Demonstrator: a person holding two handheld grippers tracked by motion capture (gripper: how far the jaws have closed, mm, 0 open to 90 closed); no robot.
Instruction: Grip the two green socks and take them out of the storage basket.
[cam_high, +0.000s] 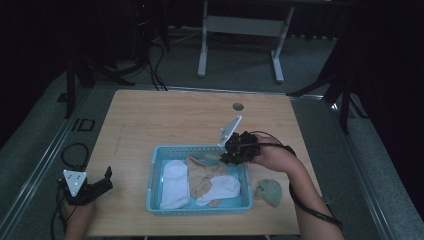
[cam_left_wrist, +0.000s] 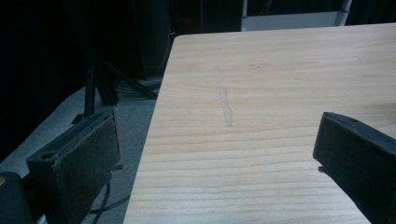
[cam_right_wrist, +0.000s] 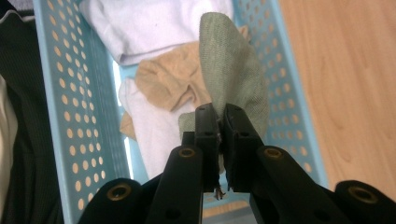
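My right tool (cam_right_wrist: 220, 116) gripped a sage-green knitted sock (cam_right_wrist: 233, 70) over the right end of the perforated light-blue plastic basket (cam_right_wrist: 70, 116). My left tool (cam_high: 100, 184) rested open at the wooden tabletop's (cam_high: 165, 120) near-left edge.

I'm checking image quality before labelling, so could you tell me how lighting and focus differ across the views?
High view: dim, surroundings black, blue basket readable. Left gripper view: table evenly lit, near jaws soft. Right gripper view: brightest, green sock weave sharp, white socks slightly washed out.
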